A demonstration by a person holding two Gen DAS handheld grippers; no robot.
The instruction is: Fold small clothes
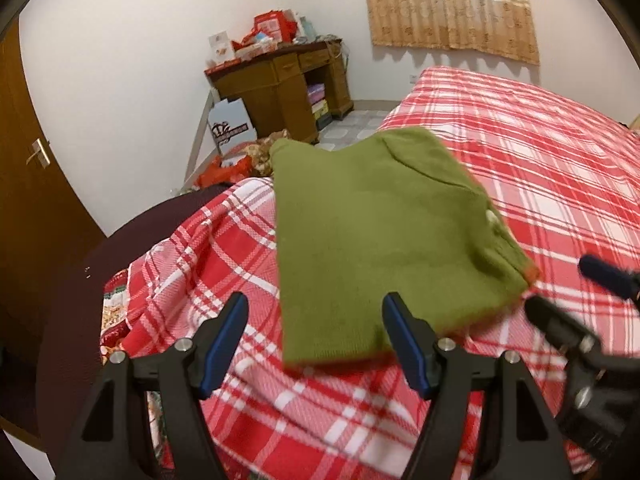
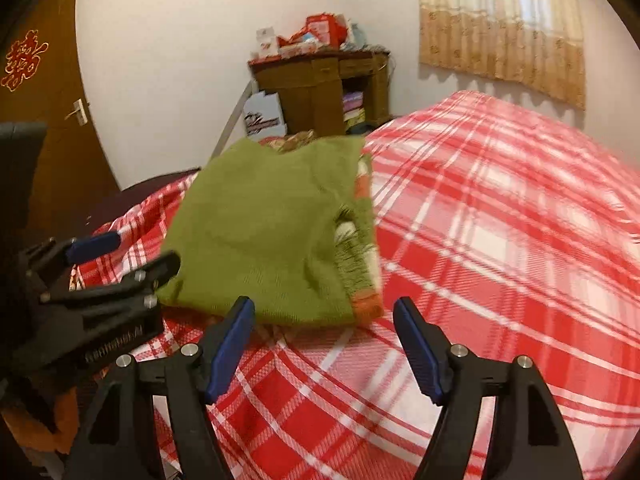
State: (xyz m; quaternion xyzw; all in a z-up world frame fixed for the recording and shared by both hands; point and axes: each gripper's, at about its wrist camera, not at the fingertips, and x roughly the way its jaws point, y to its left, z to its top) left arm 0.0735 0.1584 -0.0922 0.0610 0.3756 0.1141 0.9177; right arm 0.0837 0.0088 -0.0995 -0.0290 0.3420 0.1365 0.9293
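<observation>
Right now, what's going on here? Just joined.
A person with handheld tongs in each hand is folding a small green sweater on a bed with a red plaid cover. The sweater lies already folded into a rough rectangle near the bed's corner. Both the left tongs and the right tongs are open, holding nothing, just short of its near edge.

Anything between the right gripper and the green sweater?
Only bare plaid bedspread between the open right gripper and the green sweater, in the right wrist view.
</observation>
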